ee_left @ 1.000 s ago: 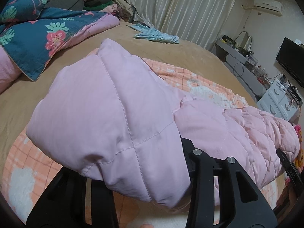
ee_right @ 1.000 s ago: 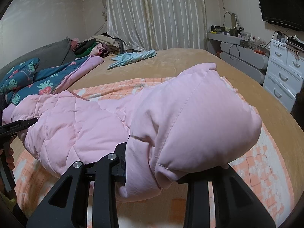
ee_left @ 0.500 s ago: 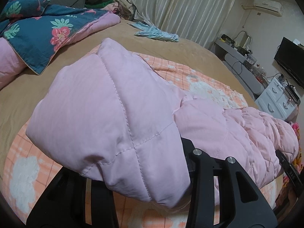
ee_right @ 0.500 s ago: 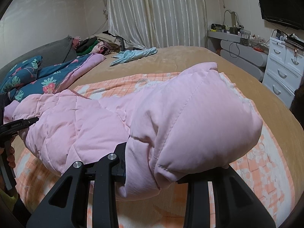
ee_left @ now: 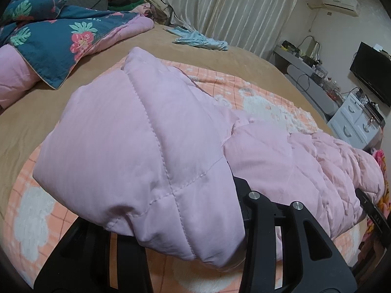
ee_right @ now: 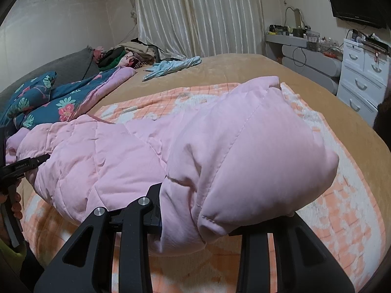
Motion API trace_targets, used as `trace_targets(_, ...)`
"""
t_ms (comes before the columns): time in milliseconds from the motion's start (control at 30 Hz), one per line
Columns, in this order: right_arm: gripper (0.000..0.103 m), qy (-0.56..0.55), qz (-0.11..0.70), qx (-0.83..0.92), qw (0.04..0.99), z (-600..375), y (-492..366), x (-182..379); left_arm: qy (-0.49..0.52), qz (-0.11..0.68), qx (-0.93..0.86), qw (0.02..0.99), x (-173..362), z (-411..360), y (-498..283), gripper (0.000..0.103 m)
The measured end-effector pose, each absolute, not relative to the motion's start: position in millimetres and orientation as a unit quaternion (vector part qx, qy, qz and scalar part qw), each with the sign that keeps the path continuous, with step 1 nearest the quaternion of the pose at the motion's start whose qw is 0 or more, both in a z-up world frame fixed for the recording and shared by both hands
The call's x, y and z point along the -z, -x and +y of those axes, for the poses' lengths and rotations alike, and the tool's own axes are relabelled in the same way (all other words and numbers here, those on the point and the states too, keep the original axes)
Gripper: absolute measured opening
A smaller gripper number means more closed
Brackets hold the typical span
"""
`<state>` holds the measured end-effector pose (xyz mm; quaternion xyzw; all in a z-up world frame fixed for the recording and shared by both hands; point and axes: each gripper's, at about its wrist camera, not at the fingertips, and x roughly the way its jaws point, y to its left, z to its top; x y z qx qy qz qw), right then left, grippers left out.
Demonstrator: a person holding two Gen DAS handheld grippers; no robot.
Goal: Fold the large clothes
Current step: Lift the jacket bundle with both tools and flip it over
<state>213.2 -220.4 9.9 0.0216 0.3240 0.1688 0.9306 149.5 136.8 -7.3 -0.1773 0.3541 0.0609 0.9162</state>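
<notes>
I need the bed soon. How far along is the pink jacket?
Partway. The pink jacket is bunched, one end clamped in the left claw, the other in the right claw, above the orange blanket. Laying it flat and folding remain.

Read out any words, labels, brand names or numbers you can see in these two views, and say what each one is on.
No text can be read.
Small white print on the black tongs finger at the left edge of the right wrist view: too small and blurred.
Pale marks on the tongs finger at the right edge of the left wrist view: unreadable.
</notes>
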Motion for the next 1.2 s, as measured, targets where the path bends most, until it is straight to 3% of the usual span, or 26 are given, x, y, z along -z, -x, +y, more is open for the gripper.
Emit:
trace_targets(833,0.037,-0.061,0.364,-0.173,0.913,-241.3,-185.6,28.0,0.161,0.365,-0.049,0.915,43.4,135.4,-111.0,0.037)
trace_targets(1033,0.043,-0.076,0.380,-0.168,0.907,-243.2,-190.1,39.7,0.162,0.368,-0.042,0.915,52.5,135.8,-107.2,0.039)
trace_targets(1200,0.055,-0.103,0.402,-0.160,0.896,-249.9,-194.1,52.3,0.168,0.368,-0.039,0.914,58.2,136.9,-105.4,0.042)
